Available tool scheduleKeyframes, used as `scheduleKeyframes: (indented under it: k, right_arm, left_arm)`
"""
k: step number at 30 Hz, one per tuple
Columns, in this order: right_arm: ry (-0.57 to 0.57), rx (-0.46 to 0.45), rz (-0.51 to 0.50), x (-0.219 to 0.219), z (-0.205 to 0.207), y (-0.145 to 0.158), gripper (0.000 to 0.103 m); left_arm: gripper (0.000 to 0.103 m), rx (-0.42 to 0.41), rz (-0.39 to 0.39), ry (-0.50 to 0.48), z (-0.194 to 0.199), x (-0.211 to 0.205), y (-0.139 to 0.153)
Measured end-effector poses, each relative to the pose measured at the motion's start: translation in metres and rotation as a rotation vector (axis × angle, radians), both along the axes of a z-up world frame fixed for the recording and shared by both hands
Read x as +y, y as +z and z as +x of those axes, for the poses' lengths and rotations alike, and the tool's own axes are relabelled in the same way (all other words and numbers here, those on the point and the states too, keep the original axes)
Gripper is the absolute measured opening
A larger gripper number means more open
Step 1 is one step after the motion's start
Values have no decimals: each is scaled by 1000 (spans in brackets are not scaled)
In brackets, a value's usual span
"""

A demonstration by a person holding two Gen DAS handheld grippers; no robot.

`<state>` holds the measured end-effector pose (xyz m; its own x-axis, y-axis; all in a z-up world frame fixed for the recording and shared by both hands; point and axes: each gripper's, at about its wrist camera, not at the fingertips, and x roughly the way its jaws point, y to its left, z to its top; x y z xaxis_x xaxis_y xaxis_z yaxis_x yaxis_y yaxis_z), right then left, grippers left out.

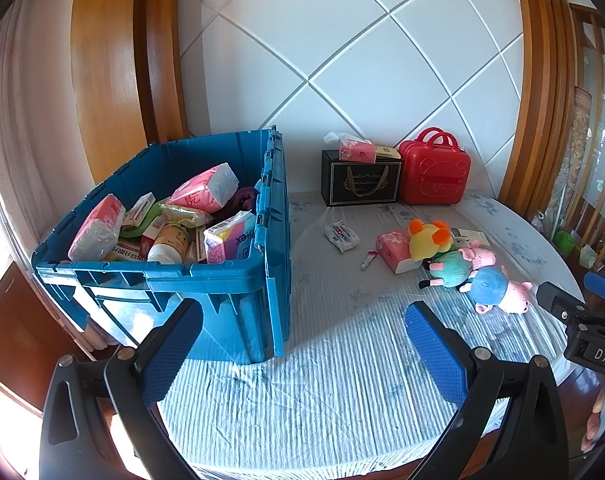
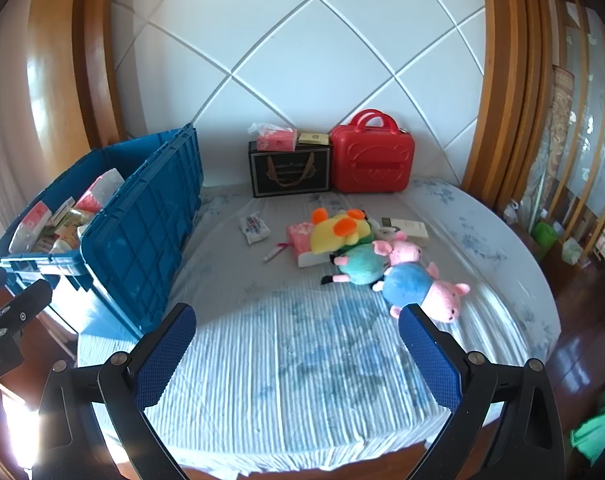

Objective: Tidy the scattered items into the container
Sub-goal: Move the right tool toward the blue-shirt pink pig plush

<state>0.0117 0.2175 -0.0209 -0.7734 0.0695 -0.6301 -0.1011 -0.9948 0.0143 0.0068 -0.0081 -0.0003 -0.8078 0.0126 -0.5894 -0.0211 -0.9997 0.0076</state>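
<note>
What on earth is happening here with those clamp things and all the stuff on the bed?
A person is tidying loose items into the big blue plastic crate, using a hand-held left gripper and right gripper. Both stand open and empty, hovering over the striped bedcover. The crate already holds tissue packs and bottles. Still out are the blue-bodied pink pig plush, the green-bodied pig plush, the yellow plush toy, a pink tissue pack and a small white packet.

White diamond-panelled wall (image 2: 302, 60), wooden frame (image 2: 498, 80), striped tablecloth (image 2: 302, 360), glossy wood floor (image 2: 574, 360)
</note>
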Motion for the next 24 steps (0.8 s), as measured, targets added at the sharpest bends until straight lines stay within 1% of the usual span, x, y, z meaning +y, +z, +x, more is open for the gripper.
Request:
scheduleKeyframes:
  k: [6,11,14,17,19,21,24]
  right_arm:
    - [-12,-2,-1,-1,3,-1,103]
    - [-40,-13,-1,-3,8,-5,103]
    - [-71,-22,-11,0,14,-13,103]
    - [-110,-28,-17,9,21,-23,103]
    - [-145,-43,-22,23,25,-30,103]
    - [-180,-61,-31,42,26,-37,103]
    - [-233,-72,-33,76,25,-47,103]
  left_arm:
    - [103,1,0,-20,1,-1,-2]
    - [103,4,-2,-58,0,-1,-8]
    - [103,36,-9,-88,3,2,-14]
    - [103,93,3,-105,6,8,-23]
    - [103,79,11,-123,-1,15,-30]
    - [103,41,19,-147,-13,26,-37]
    - [103,-12,6,-178,-37,50,-53]
